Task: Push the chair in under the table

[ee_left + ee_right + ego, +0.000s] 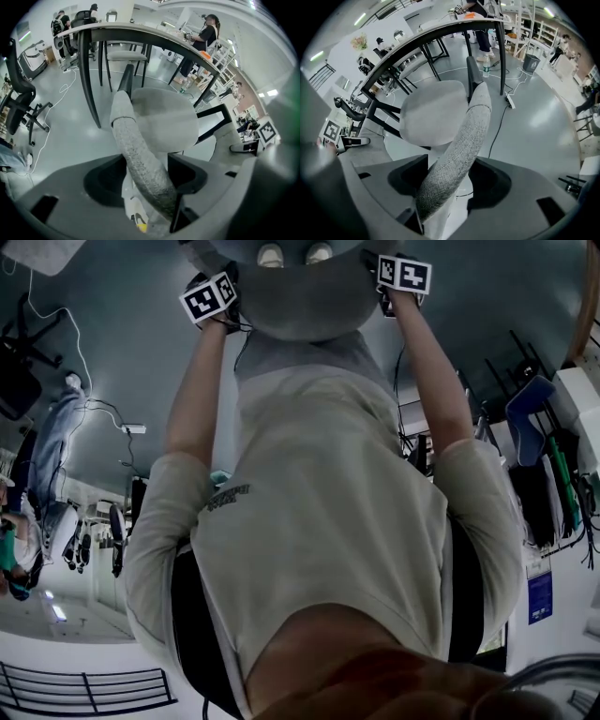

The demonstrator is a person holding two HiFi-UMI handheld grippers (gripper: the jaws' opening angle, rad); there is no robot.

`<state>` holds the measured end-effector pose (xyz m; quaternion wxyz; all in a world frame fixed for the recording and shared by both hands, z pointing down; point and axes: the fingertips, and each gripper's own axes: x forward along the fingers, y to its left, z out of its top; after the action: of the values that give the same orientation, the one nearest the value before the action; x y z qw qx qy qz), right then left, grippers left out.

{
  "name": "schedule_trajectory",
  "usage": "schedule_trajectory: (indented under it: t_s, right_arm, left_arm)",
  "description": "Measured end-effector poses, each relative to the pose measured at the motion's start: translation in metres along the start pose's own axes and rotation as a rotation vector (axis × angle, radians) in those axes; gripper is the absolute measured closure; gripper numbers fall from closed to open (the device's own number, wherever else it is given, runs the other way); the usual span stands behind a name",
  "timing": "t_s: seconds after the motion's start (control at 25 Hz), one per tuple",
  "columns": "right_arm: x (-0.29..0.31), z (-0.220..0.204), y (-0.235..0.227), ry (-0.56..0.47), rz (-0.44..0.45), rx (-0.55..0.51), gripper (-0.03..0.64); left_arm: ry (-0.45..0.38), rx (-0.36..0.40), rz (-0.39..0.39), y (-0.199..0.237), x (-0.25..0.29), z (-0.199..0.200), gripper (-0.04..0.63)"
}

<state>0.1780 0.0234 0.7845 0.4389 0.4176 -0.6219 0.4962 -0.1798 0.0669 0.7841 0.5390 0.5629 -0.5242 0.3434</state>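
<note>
Left claw [145, 187] and right claw [449, 183], wide open, point down astride the chair backrest [133, 145].

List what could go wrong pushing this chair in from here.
1. The backrest sits loose between the jaws of the left tool and right tool, with a gap beside it in each. The push may slip or skew the chair.
2. Skewed, the seat could clip a black table leg.
3. A cable and power strip lie on the floor beside the chair, which might catch them.
</note>
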Motion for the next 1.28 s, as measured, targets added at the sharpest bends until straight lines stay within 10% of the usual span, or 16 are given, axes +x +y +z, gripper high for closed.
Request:
schedule_trajectory:
  t_s: [1.28]
  right_arm:
    - [-0.007,0.020,-0.002,-0.065,-0.062,0.017,0.433]
  left_arm:
    - [-0.073,-0.046,0.102,0.016,-0.010,0.025,0.422]
